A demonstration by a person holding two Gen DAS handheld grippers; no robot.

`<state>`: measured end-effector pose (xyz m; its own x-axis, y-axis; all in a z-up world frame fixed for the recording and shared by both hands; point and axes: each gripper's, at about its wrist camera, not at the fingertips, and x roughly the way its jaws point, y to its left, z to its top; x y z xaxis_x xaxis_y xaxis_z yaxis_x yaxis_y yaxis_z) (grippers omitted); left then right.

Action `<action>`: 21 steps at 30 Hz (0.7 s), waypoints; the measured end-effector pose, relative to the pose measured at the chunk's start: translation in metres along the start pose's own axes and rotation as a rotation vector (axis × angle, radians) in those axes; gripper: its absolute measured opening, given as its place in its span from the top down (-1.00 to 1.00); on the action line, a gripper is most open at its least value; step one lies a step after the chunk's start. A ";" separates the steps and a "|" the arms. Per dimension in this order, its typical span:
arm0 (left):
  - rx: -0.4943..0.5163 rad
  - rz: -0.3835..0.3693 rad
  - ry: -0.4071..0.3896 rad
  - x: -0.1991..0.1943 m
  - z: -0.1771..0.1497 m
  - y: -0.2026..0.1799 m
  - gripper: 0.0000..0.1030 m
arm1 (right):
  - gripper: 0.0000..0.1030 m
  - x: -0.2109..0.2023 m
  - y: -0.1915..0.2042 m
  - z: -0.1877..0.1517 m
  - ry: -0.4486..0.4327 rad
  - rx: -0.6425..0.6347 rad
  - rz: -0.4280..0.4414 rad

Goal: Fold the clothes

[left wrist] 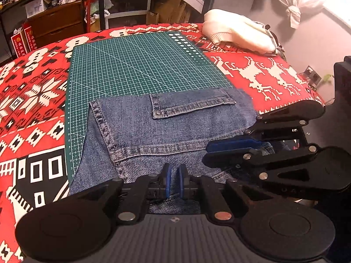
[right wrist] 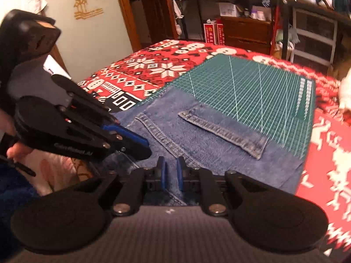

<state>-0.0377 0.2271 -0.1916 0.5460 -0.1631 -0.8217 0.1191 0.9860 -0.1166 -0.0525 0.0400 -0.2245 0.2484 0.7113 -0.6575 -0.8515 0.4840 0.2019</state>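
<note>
Jeans [left wrist: 166,129]: folded, on near edge of green cutting mat [left wrist: 136,65]. Left gripper [left wrist: 174,180], right gripper [right wrist: 171,173]: pads nearly together, pinching denim at near edge. Risk: thick layered denim slipping from shallow pinch, fold shifting askew.

Both wrist views look down closely, sharing the denim [left wrist: 166,131] and mat [right wrist: 252,87].

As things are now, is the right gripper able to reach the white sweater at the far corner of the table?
Probably yes, though not at once. The right gripper is shut on the jeans and must release them first. Between it and the white sweater lies only flat tablecloth, with nothing standing in the path.
</note>
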 end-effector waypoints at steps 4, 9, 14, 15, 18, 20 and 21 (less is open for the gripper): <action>0.014 0.001 0.006 -0.002 -0.002 0.002 0.81 | 0.83 -0.004 -0.004 -0.004 0.003 -0.005 0.002; -0.022 -0.017 0.013 -0.006 -0.008 0.009 0.83 | 0.85 -0.020 -0.021 -0.015 0.030 0.020 -0.006; -0.015 -0.010 0.023 -0.009 -0.015 0.010 0.87 | 0.85 -0.034 -0.033 -0.023 0.027 0.053 -0.013; -0.011 -0.006 0.024 -0.009 -0.015 0.010 0.87 | 0.85 -0.035 -0.035 -0.024 0.025 0.061 -0.015; 0.005 0.008 0.023 -0.010 -0.016 0.008 0.87 | 0.85 -0.042 -0.039 -0.028 0.025 0.075 -0.023; 0.007 0.012 0.020 -0.011 -0.017 0.008 0.87 | 0.85 -0.046 -0.042 -0.031 0.026 0.091 -0.025; 0.008 0.013 0.018 -0.011 -0.017 0.007 0.87 | 0.85 -0.047 -0.045 -0.034 0.029 0.110 -0.022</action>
<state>-0.0573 0.2368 -0.1928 0.5324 -0.1494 -0.8332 0.1187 0.9877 -0.1013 -0.0416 -0.0328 -0.2273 0.2519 0.6857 -0.6829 -0.7898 0.5535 0.2644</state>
